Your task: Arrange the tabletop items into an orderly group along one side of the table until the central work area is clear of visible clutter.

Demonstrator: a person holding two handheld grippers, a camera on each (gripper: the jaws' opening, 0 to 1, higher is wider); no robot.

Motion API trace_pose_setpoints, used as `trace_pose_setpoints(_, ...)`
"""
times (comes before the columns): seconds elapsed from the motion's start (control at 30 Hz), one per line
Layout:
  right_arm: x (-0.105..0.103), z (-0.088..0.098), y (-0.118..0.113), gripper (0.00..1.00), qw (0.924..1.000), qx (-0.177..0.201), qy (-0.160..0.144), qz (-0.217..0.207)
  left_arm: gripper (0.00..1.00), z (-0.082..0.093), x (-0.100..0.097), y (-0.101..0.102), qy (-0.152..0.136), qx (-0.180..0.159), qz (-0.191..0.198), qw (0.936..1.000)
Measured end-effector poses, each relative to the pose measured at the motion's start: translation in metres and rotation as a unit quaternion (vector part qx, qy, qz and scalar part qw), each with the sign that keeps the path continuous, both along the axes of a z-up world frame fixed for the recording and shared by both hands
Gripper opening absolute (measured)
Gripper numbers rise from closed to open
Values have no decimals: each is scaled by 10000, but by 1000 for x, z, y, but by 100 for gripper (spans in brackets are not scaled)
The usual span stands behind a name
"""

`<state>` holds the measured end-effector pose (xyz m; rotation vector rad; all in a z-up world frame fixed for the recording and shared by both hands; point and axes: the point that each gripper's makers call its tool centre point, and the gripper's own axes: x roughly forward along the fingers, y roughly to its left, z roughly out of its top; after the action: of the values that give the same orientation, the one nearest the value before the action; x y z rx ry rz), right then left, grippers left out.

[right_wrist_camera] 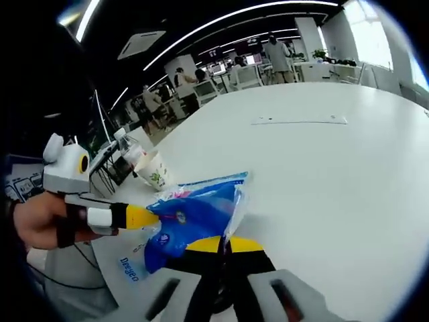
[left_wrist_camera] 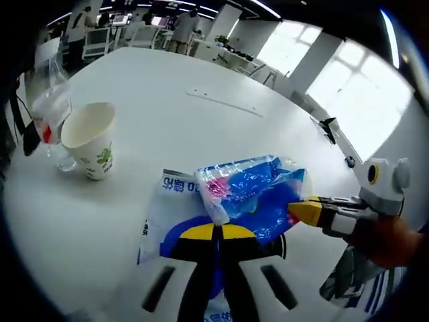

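Each handheld black two-jaw gripper (left_wrist_camera: 216, 231) has yellow-tipped jaws with slotted grey pads. The other gripper (right_wrist_camera: 151, 217) shows white and black bands, a yellow tip and a grey housing.

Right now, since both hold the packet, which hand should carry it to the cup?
Left, probably: the left gripper grips the blue packet on the side nearer the paper cup and bottle; the right gripper holds its far end.

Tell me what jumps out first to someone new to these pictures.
The crinkled blue plastic packet, pinched by both yellow-tipped grippers, the left gripper and the right gripper, above the white table. Next, the paper cup beside a clear plastic bottle near the table's edge.
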<state>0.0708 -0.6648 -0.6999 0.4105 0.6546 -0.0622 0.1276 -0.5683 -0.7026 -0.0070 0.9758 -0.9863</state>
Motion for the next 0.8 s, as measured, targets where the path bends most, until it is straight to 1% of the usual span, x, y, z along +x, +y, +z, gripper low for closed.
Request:
trace_pose_setpoints(0.2,-9,2,-14,0,9999,-22,1,-158,0,2,-12,-13,11,-43,-196,9998)
trace_pose_setpoints(0.33,-14,1,-26,0,9997,-35,18,-259,0,1,-13,-25,20,-67,-292,9995)
trace_pose_setpoints(0.37,-14,1,-27,0,9996,-42,22,-267,0,-1,-10,-32,23,-81,-323,9994)
trace_pose_setpoints(0.5,-19,1,-32,0,9993,-65,28,-357,0,-1,-9,-41,15,-103,-432,9990)
trace_pose_setpoints(0.63,-21,0,-42,0,9990,-93,43,-444,0,3,-12,-50,-80,-134,-590,9981)
trace_pose_setpoints(0.73,-23,1,-49,0,9986,-124,50,-516,0,2,-11,-60,-135,-141,-695,9974)
trace_pose_setpoints(0.8,-22,1,-58,0,9982,-144,55,-575,0,0,-11,-67,-163,-120,-773,9968)
